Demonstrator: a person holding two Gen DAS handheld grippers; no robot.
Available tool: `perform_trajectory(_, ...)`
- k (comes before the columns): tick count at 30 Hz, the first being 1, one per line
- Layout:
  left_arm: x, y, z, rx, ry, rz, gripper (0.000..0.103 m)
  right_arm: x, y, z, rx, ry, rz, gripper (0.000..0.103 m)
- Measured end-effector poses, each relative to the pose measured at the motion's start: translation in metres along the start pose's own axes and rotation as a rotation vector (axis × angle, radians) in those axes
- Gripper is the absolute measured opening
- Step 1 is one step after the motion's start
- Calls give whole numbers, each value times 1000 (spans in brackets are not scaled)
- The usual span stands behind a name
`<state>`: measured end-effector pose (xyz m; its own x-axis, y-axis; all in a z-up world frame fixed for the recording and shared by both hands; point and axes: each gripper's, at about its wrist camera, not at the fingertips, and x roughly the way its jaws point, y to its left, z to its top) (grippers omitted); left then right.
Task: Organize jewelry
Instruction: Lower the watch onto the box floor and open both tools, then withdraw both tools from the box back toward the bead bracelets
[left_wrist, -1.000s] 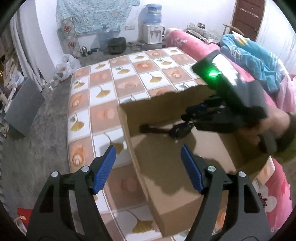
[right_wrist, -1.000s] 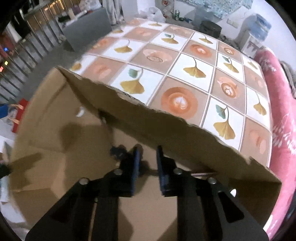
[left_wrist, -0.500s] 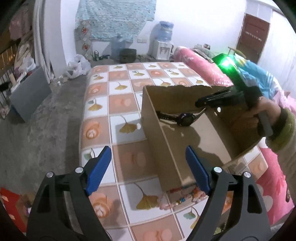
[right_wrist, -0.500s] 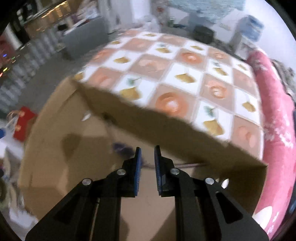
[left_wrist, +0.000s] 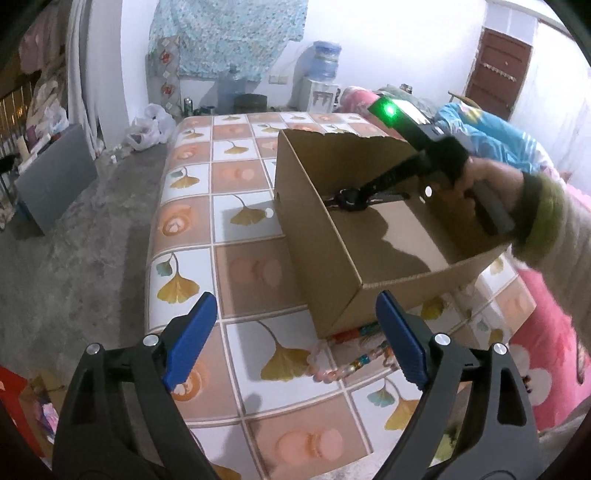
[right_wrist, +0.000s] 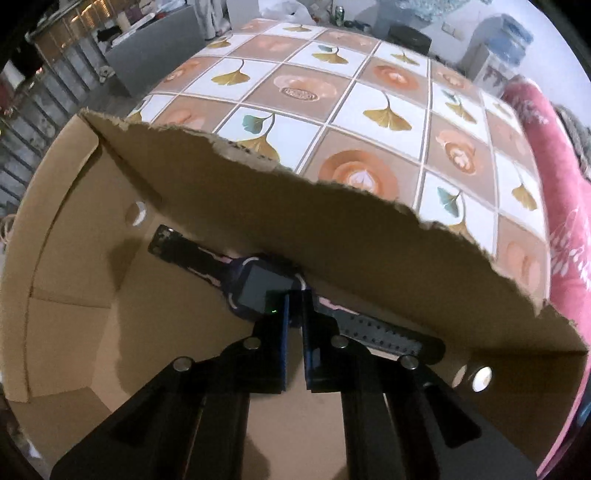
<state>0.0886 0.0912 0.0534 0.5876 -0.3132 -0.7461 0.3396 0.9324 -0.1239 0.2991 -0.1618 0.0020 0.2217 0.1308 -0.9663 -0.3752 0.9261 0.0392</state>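
An open cardboard box (left_wrist: 332, 266) stands on the tiled table (left_wrist: 240, 266). My right gripper (left_wrist: 364, 194), held by a sleeved hand, reaches down into it. Its jaws are closing to a narrow slit on a black watch (left_wrist: 349, 197). In the right wrist view the watch (right_wrist: 264, 291) lies along the box's far wall (right_wrist: 295, 221), and the right gripper (right_wrist: 294, 325) pinches it beside the dark face. My left gripper (left_wrist: 295, 339) hovers near the box's front corner, its jaws opening with nothing between them. Beaded bracelets (left_wrist: 351, 360) lie on the table by that corner.
Pink bedding (left_wrist: 535, 332) runs along the table's right side, with a blue blanket (left_wrist: 491, 136) behind. Bare concrete floor (left_wrist: 92, 240) lies left of the table, with a grey board (left_wrist: 51, 181) leaning there. A water dispenser (left_wrist: 321, 85) stands at the back wall.
My left gripper drew back from the box and spread wider, bringing the bracelets into sight. The right gripper's jaws narrowed, and the watch now shows plainly in front of them.
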Motion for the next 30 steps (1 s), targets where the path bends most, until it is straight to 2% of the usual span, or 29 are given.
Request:
perform_trajectory(2, -1, -3, -5, 15, -10, 7, 85, -4, 0, -3, 9, 12, 10, 7)
perform_trajectory(5, -1, -10, -17, 20, -7, -9, 85, -30, 1, -13, 23, -36, 55, 7)
perform_trajectory(9, 2, -24, -35, 53, 4, -3, 86, -100, 6, -57, 16, -193, 99, 9)
perform_trajectory(11, 7, -34, -49, 74, 25, -1, 87, -134, 7, -87, -1, -272, 127, 22)
perform_trajectory(12, 9, -37, -54, 78, 35, -2, 87, -152, 11, -112, -3, -320, 142, 35)
perform_trajectory(13, 14, -41, -62, 80, 56, -7, 87, -163, 15, -130, -5, -350, 146, 41)
perform_trajectory(14, 19, -45, -69, 77, 78, -7, 87, -169, 17, -146, -4, -370, 147, 42)
perform_trajectory(16, 27, -50, -78, 69, 112, -5, 87, -170, 24, -187, 5, -372, 143, 44)
perform_trajectory(18, 36, -53, -87, 63, 148, 16, 87, -153, 29, -226, 40, -339, 124, 47)
perform_trajectory(19, 42, -55, -90, 68, 169, 38, 87, -155, 33, -242, 44, -399, 89, 61)
perform_trajectory(20, 46, -56, -93, 74, 181, 54, 87, -149, 37, -256, 56, -387, 75, 62)
perform_trajectory(21, 51, -57, -95, 76, 197, 73, 87, -139, 41, -263, 69, -339, 54, 62)
perform_trajectory(23, 56, -58, -95, 77, 217, 81, 87, -126, 49, -278, 63, -309, -21, 62)
perform_trajectory(25, 58, -59, -95, 85, 217, 96, 87, -120, 53, -289, 65, -308, -36, 62)
perform_trajectory(30, 61, -59, -94, 72, 213, 109, 92, -93, 45, -305, 141, -232, -55, 62)
